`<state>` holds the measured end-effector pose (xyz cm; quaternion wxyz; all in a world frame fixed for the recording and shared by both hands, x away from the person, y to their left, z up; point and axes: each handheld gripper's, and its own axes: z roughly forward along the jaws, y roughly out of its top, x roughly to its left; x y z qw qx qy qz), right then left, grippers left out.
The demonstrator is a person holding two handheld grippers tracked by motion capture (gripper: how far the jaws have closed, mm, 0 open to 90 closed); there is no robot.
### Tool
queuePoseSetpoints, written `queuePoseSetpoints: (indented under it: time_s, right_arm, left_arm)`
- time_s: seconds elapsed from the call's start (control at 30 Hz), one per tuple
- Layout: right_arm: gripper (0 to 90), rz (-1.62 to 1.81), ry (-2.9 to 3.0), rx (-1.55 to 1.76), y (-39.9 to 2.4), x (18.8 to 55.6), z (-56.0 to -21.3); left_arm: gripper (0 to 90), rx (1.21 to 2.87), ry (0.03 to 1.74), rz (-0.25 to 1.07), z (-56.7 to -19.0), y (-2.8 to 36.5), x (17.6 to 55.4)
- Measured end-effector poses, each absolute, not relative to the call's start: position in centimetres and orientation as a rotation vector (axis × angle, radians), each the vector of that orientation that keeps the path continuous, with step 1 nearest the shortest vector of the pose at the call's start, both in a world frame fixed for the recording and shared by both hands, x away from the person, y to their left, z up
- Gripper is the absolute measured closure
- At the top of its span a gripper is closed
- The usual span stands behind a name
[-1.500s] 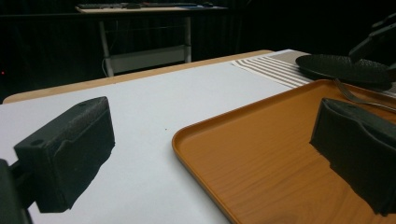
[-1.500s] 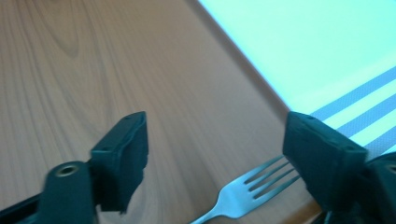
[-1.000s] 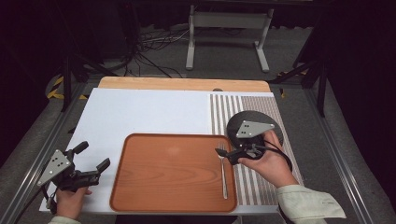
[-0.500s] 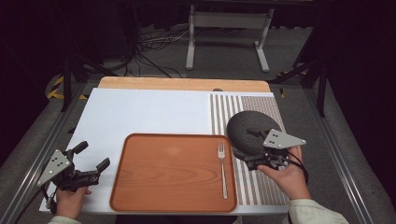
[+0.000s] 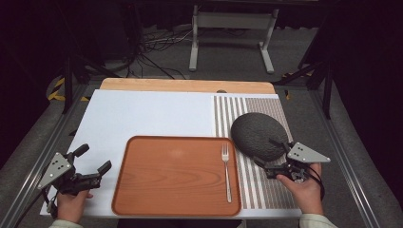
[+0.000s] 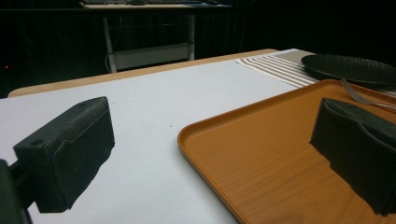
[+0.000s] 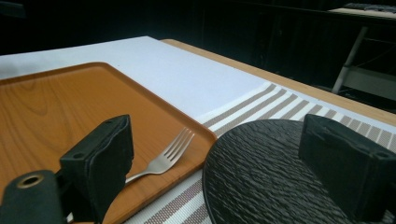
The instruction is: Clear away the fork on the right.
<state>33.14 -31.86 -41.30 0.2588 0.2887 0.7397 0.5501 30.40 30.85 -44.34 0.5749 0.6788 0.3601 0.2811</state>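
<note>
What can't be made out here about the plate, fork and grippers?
- Dark plate: right gripper view, near edge cut off by the frame bottom and one jaw.
- Fork: right gripper view, handle hidden behind the other jaw.
- Right gripper: high view, too small to tell if a jaw touches the plate.
- Small dark spot at the table's far edge: too small to identify.

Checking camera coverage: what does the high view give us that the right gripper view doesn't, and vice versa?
High view alone: both hands, the left gripper open beside the tray's left edge, the right gripper open at the plate's near edge, and the whole table.
Right gripper view alone: the plate's rough rippled surface up close and the fork's tines in detail, framed by its own open jaws.
Shared: the orange tray, the fork lying along its right side, the dark plate on the striped mat, the white sheet.
</note>
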Motion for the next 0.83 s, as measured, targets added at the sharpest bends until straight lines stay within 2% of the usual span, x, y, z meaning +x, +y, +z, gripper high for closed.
queuePoseSetpoints:
  time_s: [0.47, 0.83]
  right_arm:
    - [12.0, 1.524, 1.974, 0.961, -34.7, 32.6, -44.3]
    - [12.3, 1.540, 1.944, 0.965, -35.2, 32.4, -44.6]
  left_arm:
    - [0.4, 1.593, 0.850, 0.649, -44.5, 30.8, 30.5]
    - [0.4, 1.594, 0.850, 0.643, -44.6, 30.8, 30.6]
